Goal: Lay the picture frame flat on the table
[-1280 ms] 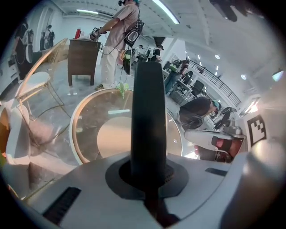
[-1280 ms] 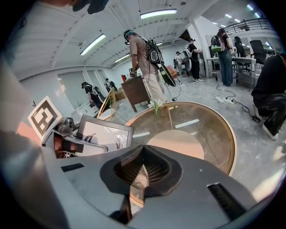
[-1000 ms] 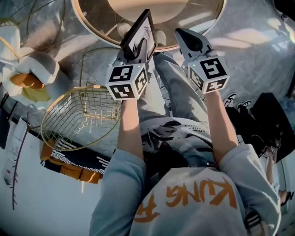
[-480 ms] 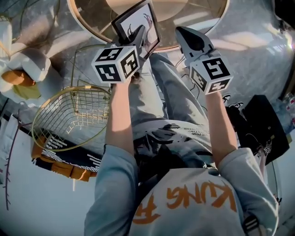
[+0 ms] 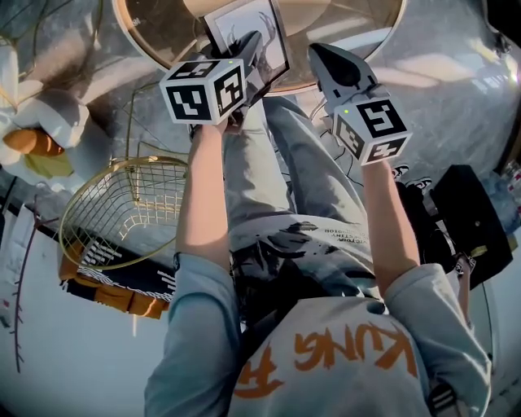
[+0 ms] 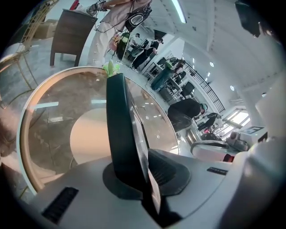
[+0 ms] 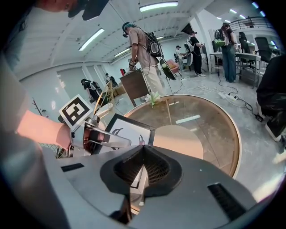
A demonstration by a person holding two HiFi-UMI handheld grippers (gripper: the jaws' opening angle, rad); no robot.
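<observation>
Black-rimmed picture frame (image 5: 262, 28), white print with dark strokes, stands tilted in the jaws of the left gripper (image 5: 249, 50), which have just been opening slightly yet pinch it. Right gripper (image 5: 330, 59) alongside: jaws together, empty.

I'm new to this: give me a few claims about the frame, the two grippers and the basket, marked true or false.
1. The left gripper has the picture frame between its jaws. True; they grip it, though they have just been opening slightly.
2. The picture frame lies flat on the table. False: it is tilted, held above the round glass table.
3. The right gripper grips the frame too. False: its jaws are together on nothing, beside the frame.
4. A wire basket sits on the left gripper's side. True.
</observation>
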